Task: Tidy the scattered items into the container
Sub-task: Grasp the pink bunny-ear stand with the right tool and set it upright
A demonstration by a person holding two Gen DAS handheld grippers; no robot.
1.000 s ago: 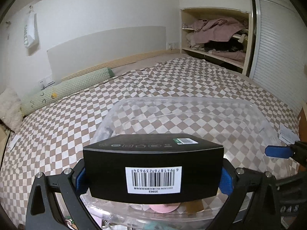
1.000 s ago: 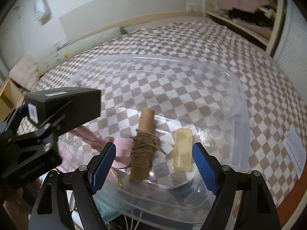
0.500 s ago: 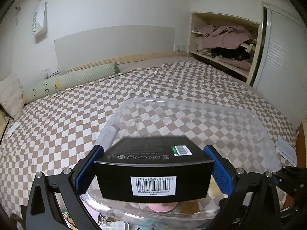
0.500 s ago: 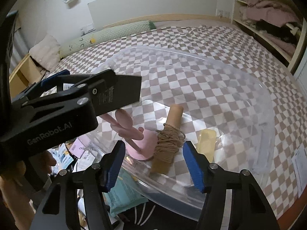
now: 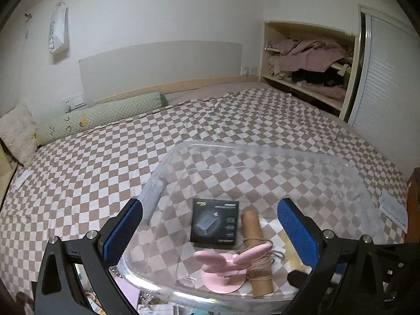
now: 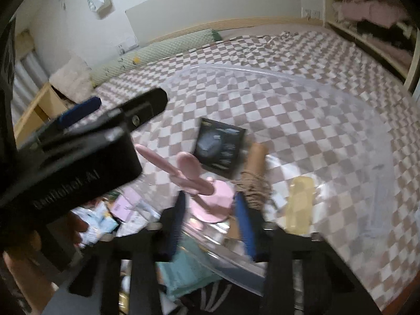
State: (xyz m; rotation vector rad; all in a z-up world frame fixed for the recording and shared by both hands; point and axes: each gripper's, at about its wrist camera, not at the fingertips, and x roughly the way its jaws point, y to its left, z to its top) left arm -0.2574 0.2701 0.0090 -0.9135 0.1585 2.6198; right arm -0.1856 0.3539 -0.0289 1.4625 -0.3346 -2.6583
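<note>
My left gripper (image 5: 210, 225) gapes wide, nothing between the pads. Right gripper (image 6: 210, 220) is closing; nothing visibly pinched, pic blurred. In the clear container (image 5: 262, 152) on the checked bed (image 5: 105, 162): 1 black box (image 5: 215, 221) lying flat, 1 twine spool (image 5: 256, 246) just beside it, 1 pink stand (image 5: 225, 267) nearer me. Only the right view shows the yellow bar (image 6: 299, 204) whole — plus loose packets (image 6: 105, 218) outside the container's near-left rim.
</note>
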